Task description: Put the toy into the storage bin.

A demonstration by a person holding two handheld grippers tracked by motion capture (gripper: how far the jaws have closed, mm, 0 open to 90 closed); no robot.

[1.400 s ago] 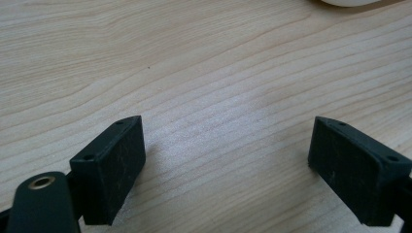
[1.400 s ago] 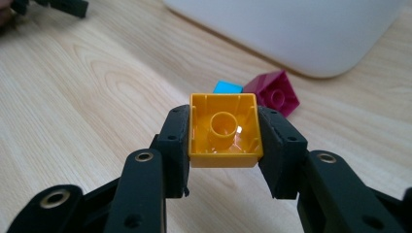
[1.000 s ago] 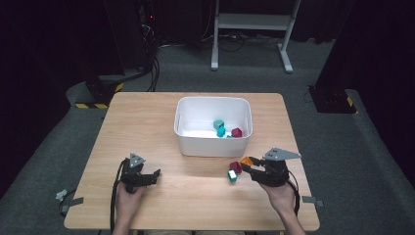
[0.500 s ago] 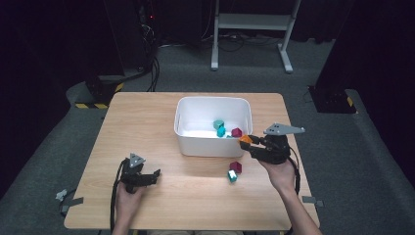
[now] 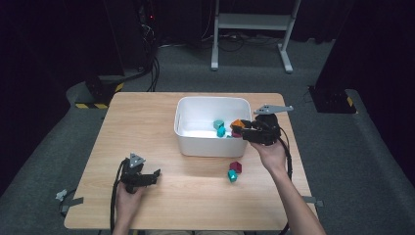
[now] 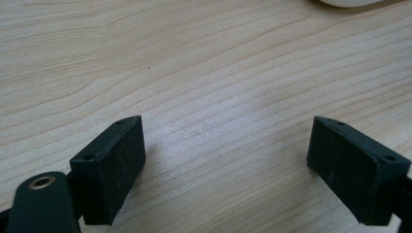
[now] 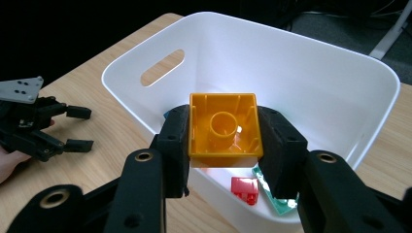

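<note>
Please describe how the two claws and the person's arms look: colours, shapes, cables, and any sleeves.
Both the left claw and the right claw are black, each topped by a grey three-cornered plate, with a black cable trailing back along the arm. The pads are flat, black, rectangular blocks on linkages with brass-coloured pivot rings. The forearms are bare, no sleeves visible.

I see two blocks on the table (image 5: pixel 161 122), a maroon one (image 5: pixel 236 166) touching a teal one (image 5: pixel 232 175), both near the front of my workspace. Beyond the far edge stands a grey metal stand (image 5: pixel 252 22), with cables (image 5: pixel 152 68) and a yellow-black striped base (image 5: pixel 100 93) on the carpet.
</note>
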